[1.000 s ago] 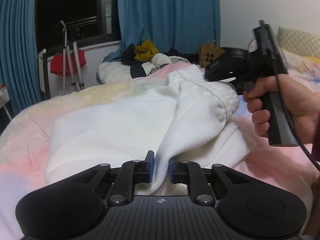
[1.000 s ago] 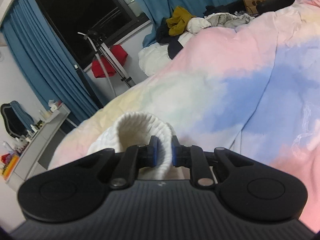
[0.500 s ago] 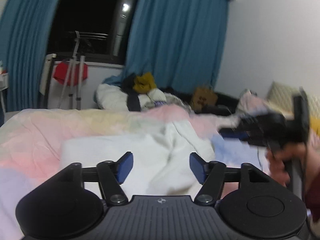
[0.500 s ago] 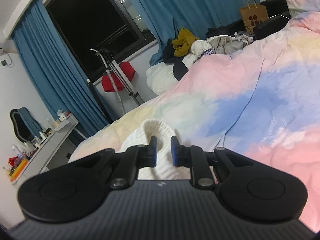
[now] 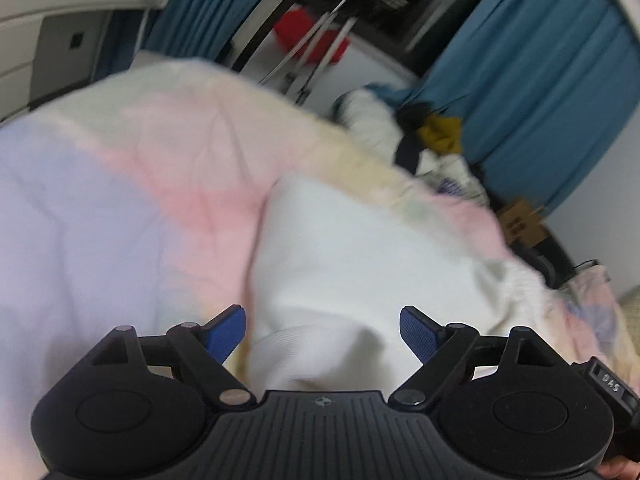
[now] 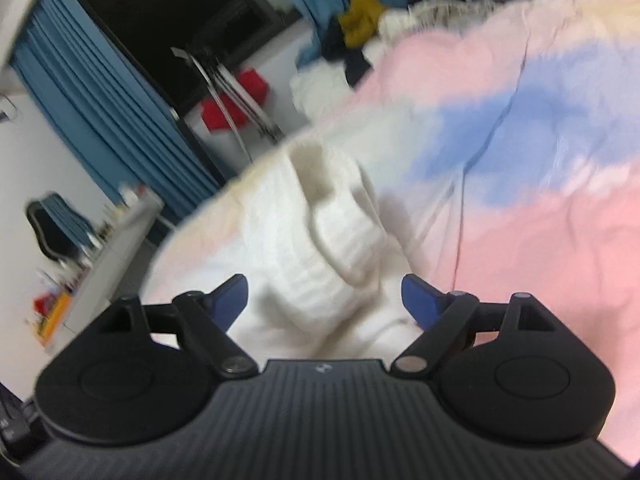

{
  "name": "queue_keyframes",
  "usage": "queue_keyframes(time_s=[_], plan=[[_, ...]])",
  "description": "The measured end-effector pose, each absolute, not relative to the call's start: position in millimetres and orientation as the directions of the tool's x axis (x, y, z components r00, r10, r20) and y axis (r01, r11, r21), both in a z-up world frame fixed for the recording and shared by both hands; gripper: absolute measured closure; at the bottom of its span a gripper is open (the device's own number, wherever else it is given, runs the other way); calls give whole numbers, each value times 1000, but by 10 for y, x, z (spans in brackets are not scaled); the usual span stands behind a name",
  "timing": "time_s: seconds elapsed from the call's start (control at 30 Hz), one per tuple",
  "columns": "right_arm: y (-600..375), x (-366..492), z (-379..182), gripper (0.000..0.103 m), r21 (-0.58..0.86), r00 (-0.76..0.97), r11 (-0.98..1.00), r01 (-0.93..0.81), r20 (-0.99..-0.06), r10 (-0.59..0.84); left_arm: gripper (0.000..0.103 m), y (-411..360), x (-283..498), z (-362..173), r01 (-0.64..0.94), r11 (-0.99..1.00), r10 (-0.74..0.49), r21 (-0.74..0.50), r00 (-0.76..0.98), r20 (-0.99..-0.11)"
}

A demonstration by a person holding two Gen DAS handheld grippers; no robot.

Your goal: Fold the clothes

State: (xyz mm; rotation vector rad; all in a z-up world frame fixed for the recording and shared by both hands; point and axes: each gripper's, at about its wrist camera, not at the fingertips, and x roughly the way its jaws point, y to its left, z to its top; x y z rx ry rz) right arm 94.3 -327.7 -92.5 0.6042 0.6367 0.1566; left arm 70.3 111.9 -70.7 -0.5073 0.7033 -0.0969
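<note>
1. the left gripper (image 5: pixel 322 330) stands wide, its blue pads spread with nothing between them, hanging just above the near edge of the white garment (image 5: pixel 360 248).
2. the right gripper (image 6: pixel 324 300) is equally wide and holds nothing; the garment's ribbed cuff (image 6: pixel 340 232) lies directly ahead of its gap, bunched and rolled.
3. the garment itself lies on the pastel quilt (image 5: pixel 120 208), spread fairly flat in the left view (both views are blurred, so the fine creases are hard to read).
4. in the left view its long axis runs from near the left gripper away and to the right, toward the ribbed band at the far right edge.
5. the relation that matters, as i judge it: each gripper sits over its own end of the cloth, the left nearer the smooth body, the right nearer the ribbed end.
6. whether this is a fold just laid down or a pause before another grasp, the pictures do not settle.
7. a heap of other clothes (image 5: pixel 432 140) lies well apart at the bed's far side by the blue curtain (image 5: pixel 552 92).
</note>
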Motion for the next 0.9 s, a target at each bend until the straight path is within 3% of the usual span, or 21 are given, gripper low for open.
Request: queue_keyframes(time_s=[0.1,0.3,0.67,0.8,0.87,0.9], plan=[[-3211,1128,-1100,17,539,768,840,62,-563,304,17,1155,741,-815,-106,884,-239,-456,736,-634],[-3191,1274,-1281,12,607,754,794,39,-539,376,17,1183,685,-872,-107,894,-226,-435,731,-644],[-3210,1068,-913,12,729,799,666,-156,-303,519,18,1072,810,-933,-100,891,-247,-442,711,-659],[-3154,1207,-1127,13,688,771,725,-44,-438,462,23,1058,906,-991,-99,872,-283,-480,698,-658],[-3090,1233,-1164,21,643,764,765,-23,-482,428,29,1057,924,-1018,-100,868,-287,-486,698,-656],[-3036,1216,-1129,32,602,769,798,-22,-500,398,33,1051,924,-1017,-104,870,-280,-482,701,-656]])
